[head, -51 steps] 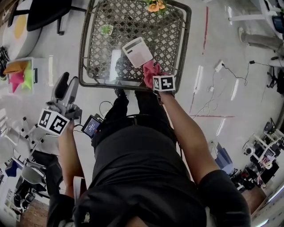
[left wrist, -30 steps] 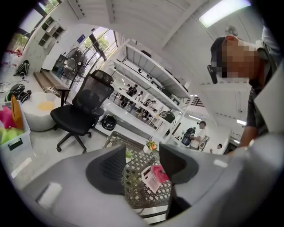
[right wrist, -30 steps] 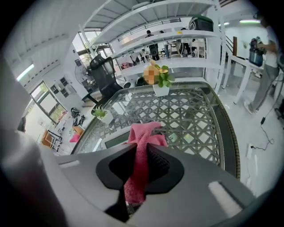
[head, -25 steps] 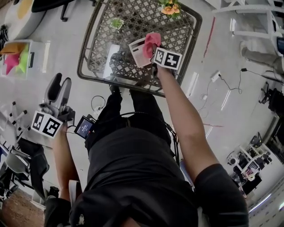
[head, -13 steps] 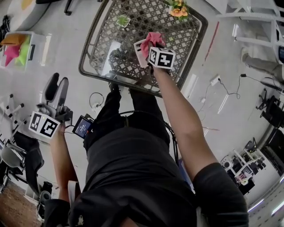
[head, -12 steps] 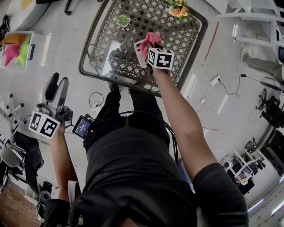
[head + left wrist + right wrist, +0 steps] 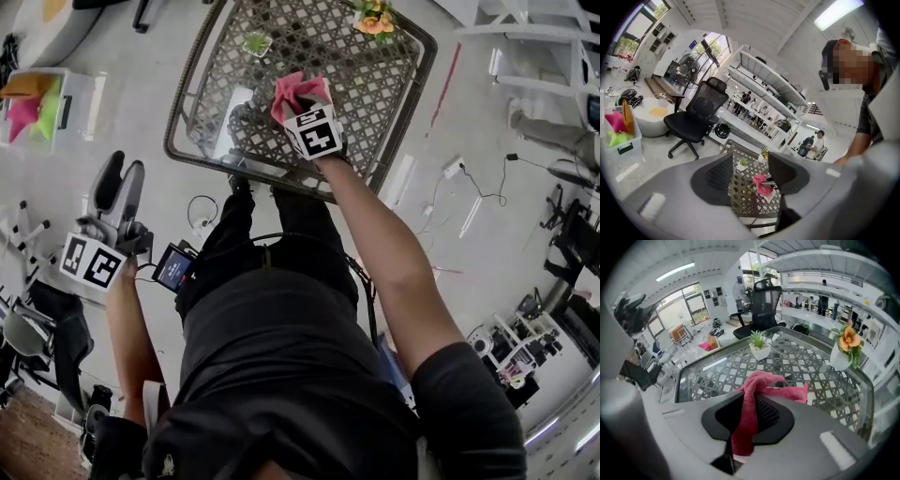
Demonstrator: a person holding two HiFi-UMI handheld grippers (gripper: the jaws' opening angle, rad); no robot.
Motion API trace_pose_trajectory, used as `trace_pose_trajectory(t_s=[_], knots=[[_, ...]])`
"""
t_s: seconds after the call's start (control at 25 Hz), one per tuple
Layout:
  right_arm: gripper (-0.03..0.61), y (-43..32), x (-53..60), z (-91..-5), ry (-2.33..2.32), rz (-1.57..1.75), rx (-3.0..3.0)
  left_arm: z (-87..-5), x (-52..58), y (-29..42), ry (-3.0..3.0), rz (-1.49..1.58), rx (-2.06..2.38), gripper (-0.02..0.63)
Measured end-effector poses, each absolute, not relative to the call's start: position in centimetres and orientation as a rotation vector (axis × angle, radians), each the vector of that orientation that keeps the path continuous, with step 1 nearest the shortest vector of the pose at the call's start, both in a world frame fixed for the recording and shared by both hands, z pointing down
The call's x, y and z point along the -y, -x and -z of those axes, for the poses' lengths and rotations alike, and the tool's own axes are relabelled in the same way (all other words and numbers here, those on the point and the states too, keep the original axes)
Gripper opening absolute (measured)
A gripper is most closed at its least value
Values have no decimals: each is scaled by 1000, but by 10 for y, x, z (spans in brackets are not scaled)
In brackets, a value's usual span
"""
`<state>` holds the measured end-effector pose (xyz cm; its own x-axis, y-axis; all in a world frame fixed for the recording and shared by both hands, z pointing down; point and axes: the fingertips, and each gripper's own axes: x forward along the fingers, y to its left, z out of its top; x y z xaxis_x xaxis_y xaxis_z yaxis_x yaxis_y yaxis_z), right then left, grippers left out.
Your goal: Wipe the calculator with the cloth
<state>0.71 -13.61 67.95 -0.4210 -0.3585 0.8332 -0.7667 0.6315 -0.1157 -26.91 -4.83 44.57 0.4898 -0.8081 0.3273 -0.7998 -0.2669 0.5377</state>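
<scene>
Pink cloth [image 7: 295, 91] bunches between the fingers of the right gripper [image 7: 298, 111], which are clenched on it. The fabric runs up through the grip and spreads forward over the calculator [image 7: 770, 197]. The calculator lies on the lattice tabletop [image 7: 375, 66] near the front edge, almost wholly covered, with only a pale corner showing below the cloth in the left gripper view. A small potted plant [image 7: 255, 42] and a vase of orange flowers [image 7: 375, 17] stand farther back, well apart from the cloth. The left gripper [image 7: 125, 173] hangs over the floor beside the table, fingers released and empty.
</scene>
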Motion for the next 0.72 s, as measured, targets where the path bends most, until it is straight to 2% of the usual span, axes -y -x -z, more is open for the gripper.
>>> trace_pose_trajectory(t_s=[0.36, 0.72], knots=[[44, 6, 107, -693, -466, -154, 2008, -448, 55, 261, -2085, 14, 1306, 255], [44, -26, 115, -698, -385, -11, 1955, -449, 58, 250, -2084, 8, 1298, 255]])
